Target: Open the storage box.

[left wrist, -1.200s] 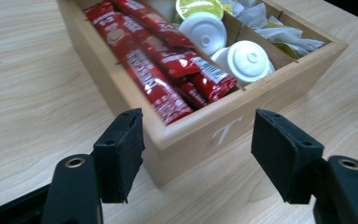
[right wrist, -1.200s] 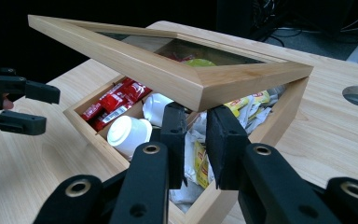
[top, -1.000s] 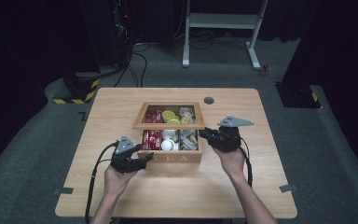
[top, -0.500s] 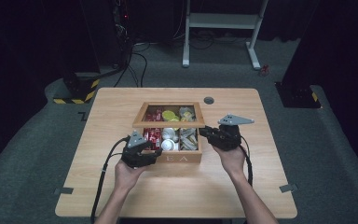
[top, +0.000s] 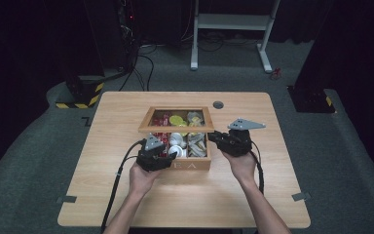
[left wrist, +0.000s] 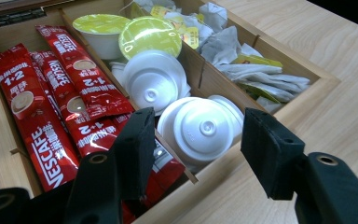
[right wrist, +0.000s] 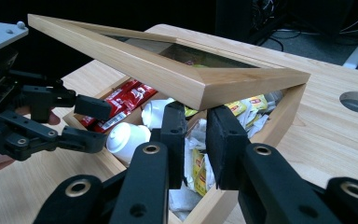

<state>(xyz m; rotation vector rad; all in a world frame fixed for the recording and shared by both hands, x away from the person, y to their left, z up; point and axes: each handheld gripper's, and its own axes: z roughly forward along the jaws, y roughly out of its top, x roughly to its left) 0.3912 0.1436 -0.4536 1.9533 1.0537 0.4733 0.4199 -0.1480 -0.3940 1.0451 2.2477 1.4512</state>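
Observation:
A wooden tea box stands mid-table, and its glass-paned lid is tilted half open. My right gripper is shut on the lid's front right corner and holds it up. At the box's front left, my left gripper reaches in. Its jaws have just been closing. A white capsule lies between them, and the pads stand clear of it. Red Nescafe sachets fill the left compartment. Behind the capsules sit yellow-lidded cups, with tea bags in the right compartment.
A round cable hole is in the table behind the box. Bare tabletop surrounds the box. On the floor behind are a white metal stand, a yellow-black striped base and a black base.
My left gripper has moved right, from beside the box to over its front left compartments, and its jaws have narrowed. The right gripper and the lid have kept still.

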